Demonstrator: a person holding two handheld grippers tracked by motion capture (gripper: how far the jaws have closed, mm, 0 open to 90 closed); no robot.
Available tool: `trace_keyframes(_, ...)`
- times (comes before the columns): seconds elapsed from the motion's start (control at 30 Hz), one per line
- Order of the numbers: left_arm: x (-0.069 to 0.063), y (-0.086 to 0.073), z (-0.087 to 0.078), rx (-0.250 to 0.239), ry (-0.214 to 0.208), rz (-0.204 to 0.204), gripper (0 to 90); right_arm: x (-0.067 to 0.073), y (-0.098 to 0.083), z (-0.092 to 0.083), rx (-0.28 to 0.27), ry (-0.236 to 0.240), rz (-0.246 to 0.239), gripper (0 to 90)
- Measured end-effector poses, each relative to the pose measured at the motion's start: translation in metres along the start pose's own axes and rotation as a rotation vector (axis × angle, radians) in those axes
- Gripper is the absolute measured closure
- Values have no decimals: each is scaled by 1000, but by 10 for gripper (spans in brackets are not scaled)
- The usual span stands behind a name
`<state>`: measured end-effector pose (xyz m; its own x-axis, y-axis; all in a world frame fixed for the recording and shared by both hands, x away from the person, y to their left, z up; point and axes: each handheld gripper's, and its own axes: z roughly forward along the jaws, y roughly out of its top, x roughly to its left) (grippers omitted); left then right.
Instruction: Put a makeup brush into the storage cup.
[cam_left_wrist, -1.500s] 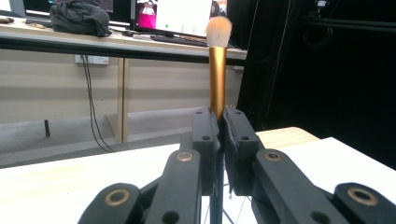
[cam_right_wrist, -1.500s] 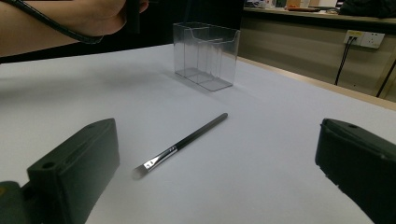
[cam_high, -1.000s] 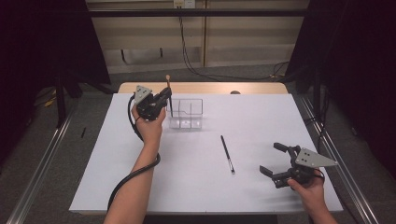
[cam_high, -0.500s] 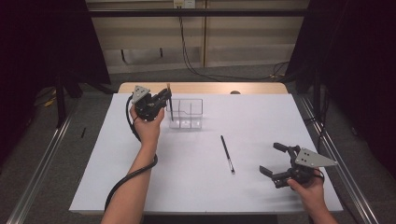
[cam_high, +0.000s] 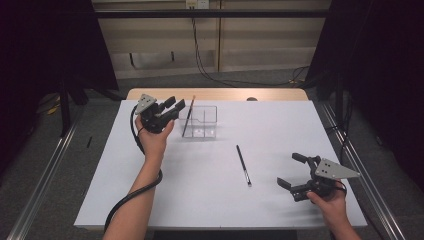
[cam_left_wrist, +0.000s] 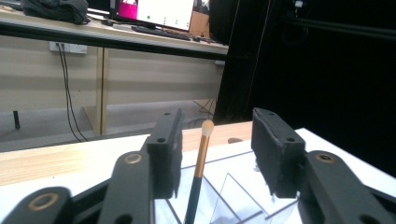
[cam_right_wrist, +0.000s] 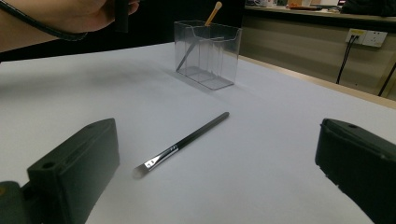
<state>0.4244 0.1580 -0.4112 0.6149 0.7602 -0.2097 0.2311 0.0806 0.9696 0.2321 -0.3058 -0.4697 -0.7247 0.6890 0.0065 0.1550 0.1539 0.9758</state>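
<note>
Left gripper view: left gripper (cam_left_wrist: 217, 154) jaws, just opening, stand apart around the gold-handled makeup brush (cam_left_wrist: 200, 168), untouched, leaning in the clear plastic organiser (cam_high: 200, 121). Right gripper (cam_high: 295, 172) spread.

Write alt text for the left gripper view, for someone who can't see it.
The left gripper, its two black jaws just opened, frames a makeup brush standing free between them with its pale tip up, in a clear plastic organizer on a white-covered table. Behind are a wooden table edge and a beige wall.

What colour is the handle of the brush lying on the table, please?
Black, with a silver ferrule; the right gripper view shows it best.
</note>
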Motion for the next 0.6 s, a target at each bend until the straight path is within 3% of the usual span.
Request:
trace_keyframes(0.27, 1, -3, -9, -30, -40, 34, 380, 0, 0, 0, 6, -1, 1, 0)
trace_keyframes(0.43, 1, -3, -13, -58, -97, 17, 274, 0, 0, 1, 7, -2, -5, 0)
trace_keyframes(0.6, -1, -3, -17, -24, -132, 33, 215, 1, 0, 1, 5, 0, -2, 0)
